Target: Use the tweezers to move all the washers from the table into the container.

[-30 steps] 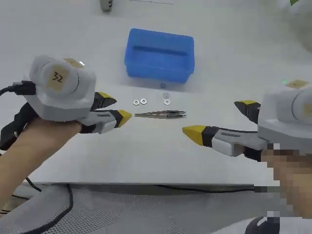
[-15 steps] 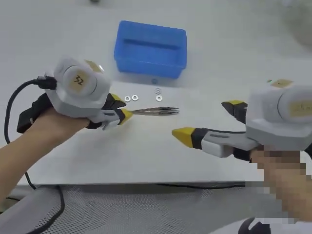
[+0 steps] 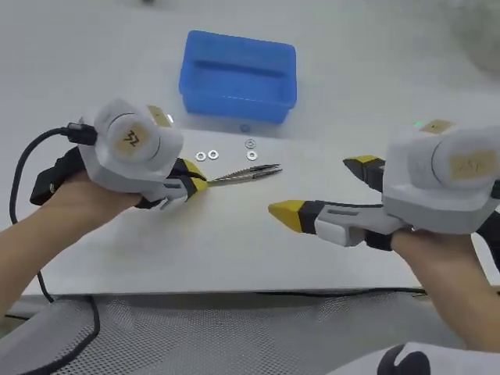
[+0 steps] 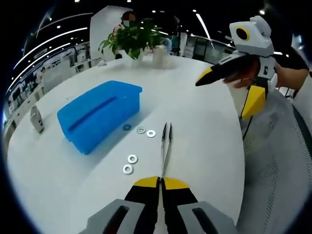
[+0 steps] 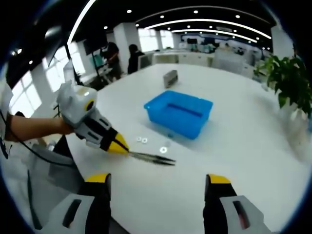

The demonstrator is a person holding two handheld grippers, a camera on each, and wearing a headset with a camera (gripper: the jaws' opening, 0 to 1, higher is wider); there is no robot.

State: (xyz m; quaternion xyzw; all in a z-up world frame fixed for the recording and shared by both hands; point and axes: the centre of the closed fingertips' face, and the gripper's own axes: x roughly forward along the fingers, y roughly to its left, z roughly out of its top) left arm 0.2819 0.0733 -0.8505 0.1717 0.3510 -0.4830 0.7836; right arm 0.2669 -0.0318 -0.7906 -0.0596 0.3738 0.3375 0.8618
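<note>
On the white table (image 3: pixel 234 234) in the head view, the left gripper (image 3: pixel 193 181) has its jaws pinched shut on the back end of the tweezers (image 3: pixel 246 173), whose tips point toward the right side. Four washers (image 3: pixel 213 155) lie just beyond the tweezers, between them and the blue container (image 3: pixel 238 76), which sits farther back. The right gripper (image 3: pixel 324 187) hovers well apart on the right, its jaws spread wide with nothing between them.

From the left gripper view, the yellow-tipped jaws (image 4: pixel 160 183) meet around the tweezers (image 4: pixel 165 146), which run straight ahead. Two washers (image 4: pixel 132 158) lie just left of the tweezers and more sit nearer the container (image 4: pixel 100 114). The right gripper (image 4: pixel 222 100) hangs open at the upper right.

Through the right gripper view, its own jaws (image 5: pixel 157 180) stand far apart and empty. The left gripper (image 5: pixel 118 145) holds the tweezers (image 5: pixel 152 158), with washers (image 5: pixel 145 141) and the container (image 5: pixel 179 113) behind.
</note>
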